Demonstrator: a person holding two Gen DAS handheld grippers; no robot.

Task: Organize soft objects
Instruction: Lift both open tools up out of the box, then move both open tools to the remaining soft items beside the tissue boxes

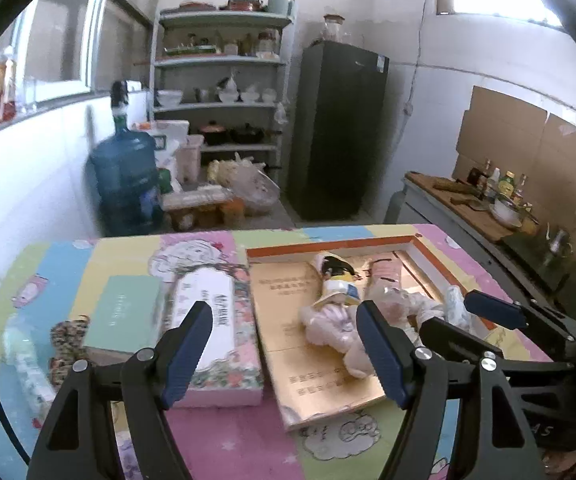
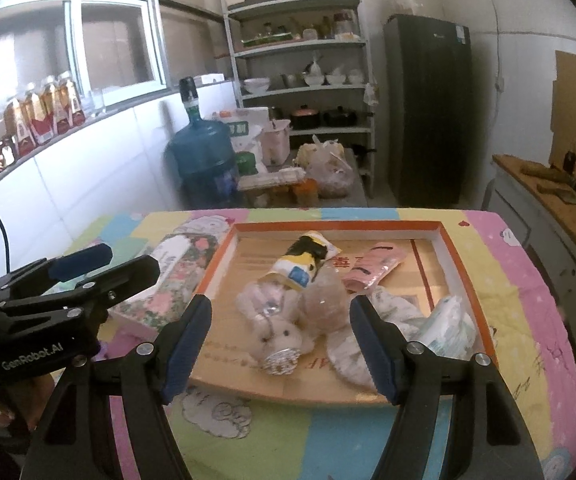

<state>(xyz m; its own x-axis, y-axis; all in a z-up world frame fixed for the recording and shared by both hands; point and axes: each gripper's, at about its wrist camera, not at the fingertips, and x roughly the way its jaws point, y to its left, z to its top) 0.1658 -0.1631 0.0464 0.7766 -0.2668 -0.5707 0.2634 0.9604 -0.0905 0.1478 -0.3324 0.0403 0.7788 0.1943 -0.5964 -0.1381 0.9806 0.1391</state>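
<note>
Both your left gripper (image 1: 284,354) and right gripper (image 2: 280,350) stood wide and empty over the orange-rimmed tray (image 2: 461,264), where the plush rabbit (image 2: 276,326) lay; it looked light, squashy and slippery in wrapping, so its body seemed the safest hold.

My table (image 1: 224,432) is covered with a pastel cartoon-print cloth. Directly on it lies a shallow orange-rimmed box lid (image 2: 461,258), holding the soft toys. Just beside its left edge lies a floral box (image 1: 218,336), with a mint-green box (image 1: 126,312) next to that. Farther left I see a leopard-print scrunchie (image 1: 68,344) and a wrapped pale packet (image 1: 28,364).
</note>
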